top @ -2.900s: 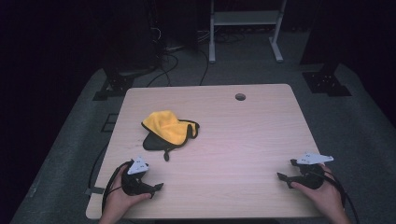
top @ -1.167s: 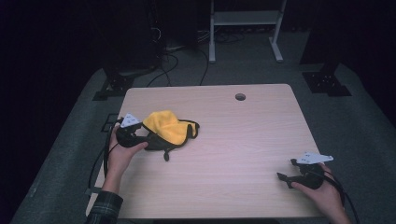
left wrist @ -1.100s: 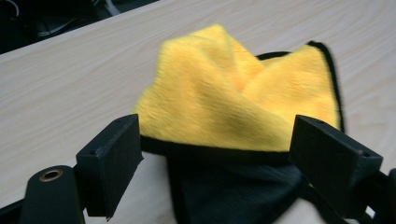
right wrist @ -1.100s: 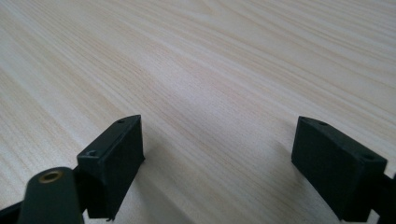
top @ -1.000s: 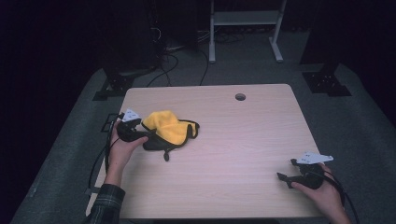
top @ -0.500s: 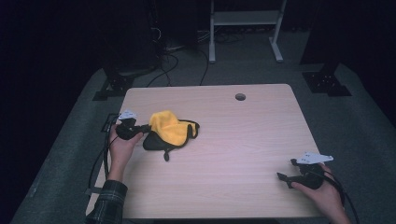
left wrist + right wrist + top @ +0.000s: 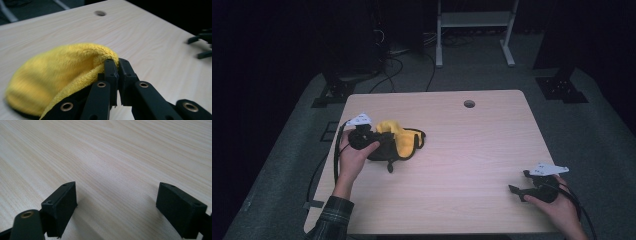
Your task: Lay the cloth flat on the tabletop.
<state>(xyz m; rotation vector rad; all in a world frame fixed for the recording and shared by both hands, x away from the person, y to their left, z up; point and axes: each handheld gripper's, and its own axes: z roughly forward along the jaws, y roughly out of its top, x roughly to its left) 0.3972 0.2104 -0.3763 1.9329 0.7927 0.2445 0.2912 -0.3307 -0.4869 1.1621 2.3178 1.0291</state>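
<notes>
1 yellow cloth (image 7: pixel 57 72); 2 hand-held grippers (image 7: pixel 379 141)

No readable text or labels

Recording lab or studio: lone pale wooden bench (image 7: pixel 452 150) on grey floor covering (image 7: pixel 582 130), dark surroundings, black stand bases (image 7: pixel 562 87), loose cables (image 7: pixel 397 65), white metal frame (image 7: pixel 472 25) behind.

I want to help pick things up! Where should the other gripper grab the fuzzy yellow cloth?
Probably the free folded edge of the yellow cloth on its right, coming in low from the table's middle. The left gripper is shut on the left edge, and that soft rim lies thin enough for the right gripper, whose jaws stand open.
</notes>
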